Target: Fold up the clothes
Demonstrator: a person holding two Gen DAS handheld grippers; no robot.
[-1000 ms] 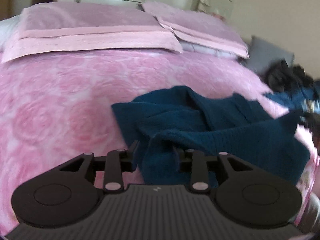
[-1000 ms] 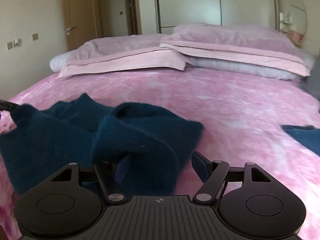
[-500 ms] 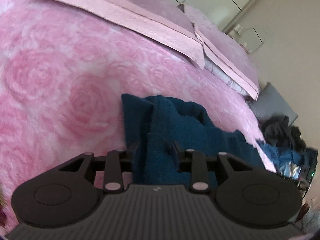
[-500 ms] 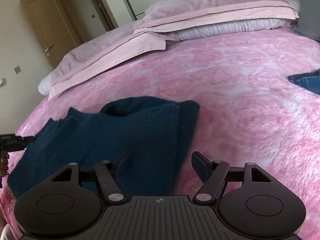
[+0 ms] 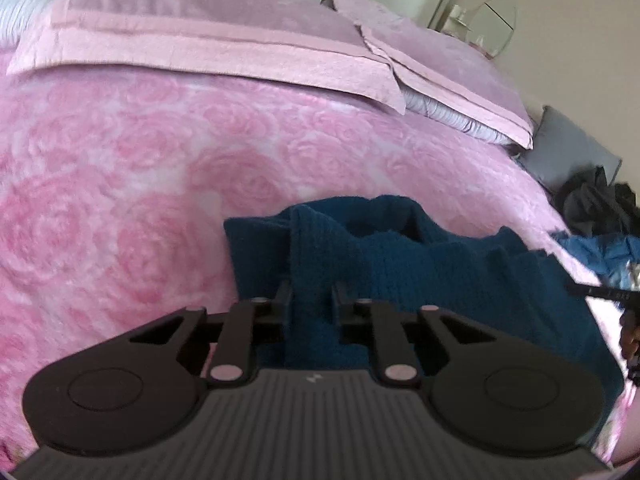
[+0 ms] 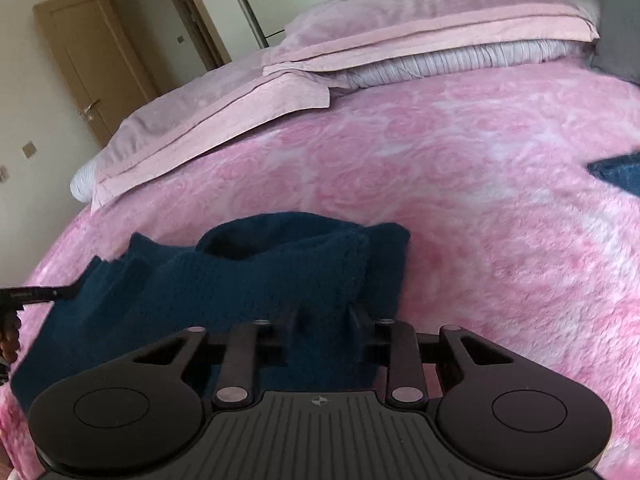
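1. Left wrist view: sweater [image 5: 460, 276], dark teal knit, lies rumpled on the pink bed [image 5: 140, 184], near its front edge. The left hand-held gripper [image 5: 312, 294] has a raised fold of the sweater between its fingers; its jaws are closing and the pads press the knit. Two pillows [image 5: 208, 44] lie along the head of the bed. At the right edge are dark clothes [image 5: 596, 204], blue cloth and the tip of the other gripper.
2. Right wrist view: the right hand-held gripper [image 6: 322, 316] is closing on the sweater's [image 6: 240, 280] near edge, the knit bunched between its fingers. A door [image 6: 88, 64] stands at far left, and the left gripper's tip touches the sweater's left side.
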